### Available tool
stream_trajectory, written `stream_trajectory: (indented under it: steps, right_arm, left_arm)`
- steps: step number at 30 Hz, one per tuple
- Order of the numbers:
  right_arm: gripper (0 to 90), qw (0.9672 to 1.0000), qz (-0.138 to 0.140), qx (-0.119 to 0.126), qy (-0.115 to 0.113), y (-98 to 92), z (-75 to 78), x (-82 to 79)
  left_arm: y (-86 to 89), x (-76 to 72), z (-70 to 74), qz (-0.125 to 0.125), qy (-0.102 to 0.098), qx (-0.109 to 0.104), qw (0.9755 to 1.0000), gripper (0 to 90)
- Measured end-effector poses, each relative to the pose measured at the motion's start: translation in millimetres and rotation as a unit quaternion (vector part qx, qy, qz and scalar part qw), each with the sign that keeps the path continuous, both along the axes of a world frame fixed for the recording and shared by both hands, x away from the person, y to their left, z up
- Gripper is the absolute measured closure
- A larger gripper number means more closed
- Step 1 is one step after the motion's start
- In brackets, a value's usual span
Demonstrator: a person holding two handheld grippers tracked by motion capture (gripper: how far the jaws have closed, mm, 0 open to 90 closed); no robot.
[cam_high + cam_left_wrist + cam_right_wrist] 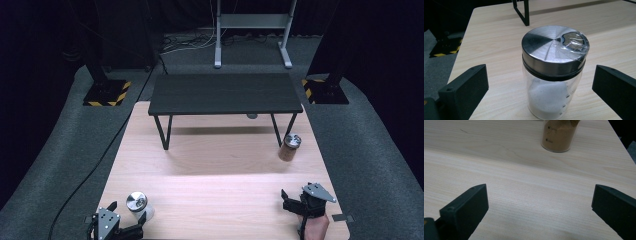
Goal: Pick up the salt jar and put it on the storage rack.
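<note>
Two clear glass shaker jars with brushed steel lids stand on the pale wooden bench [220, 165]. Nearest the left gripper [127, 215] is the clear glass jar of white powder [552, 75], upright at the near left corner of the bench. Left gripper view: the jar sits between the spread black fingers [464, 91], neither one touching the glass; its round steel lid [552, 47] has a pouring hole sealed under clear film, and printed measure marks run down the glass. White powder fills roughly the lower half, heaped to one side. High view gives none of that detail, just a bright lid beside the gripper.

Right gripper [292, 200] is at the near right corner, fingers [465, 210] wide apart over bare wood, holding nothing. Right gripper view: ahead, well apart from the fingers, stands the clear glass jar of brown powder [559, 136], filled with powder as far up as it can be seen, top cut off by the frame edge. High view shows that jar [289, 147] whole, steel-lidded, just beside the right front leg of a small black low table [225, 93] set on the far half of the bench.

Grey carpet [60, 165] surrounds the bench; yellow-and-black striped stand bases [106, 93] sit at the far left and right. Room beyond is dark.
</note>
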State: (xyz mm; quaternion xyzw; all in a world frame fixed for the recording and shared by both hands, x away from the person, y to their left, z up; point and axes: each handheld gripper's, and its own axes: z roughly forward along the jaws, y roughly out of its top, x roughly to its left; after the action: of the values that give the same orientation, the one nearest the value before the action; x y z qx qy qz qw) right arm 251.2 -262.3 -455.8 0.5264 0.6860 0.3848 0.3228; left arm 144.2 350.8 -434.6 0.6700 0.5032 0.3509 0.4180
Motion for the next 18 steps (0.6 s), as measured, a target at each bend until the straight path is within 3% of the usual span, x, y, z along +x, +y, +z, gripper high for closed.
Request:
stream_trajectory:
  steps: [13, 18]
  right_arm:
    - [0.0, 1.0, -0.001, -0.001, 0.001, 0.6, 0.2, 0.4]
    - [0.0, 1.0, -0.002, -0.002, 0.001, 1.4, 0.3, 0.3]
  left_arm:
    - [-7.5, 3.2, -4.3, 0.01, 0.008, 0.018, 0.9998, 0.0]
    - [-7.2, 4.8, -7.7, 0.013, 0.008, 0.011, 0.9998, 0.0]
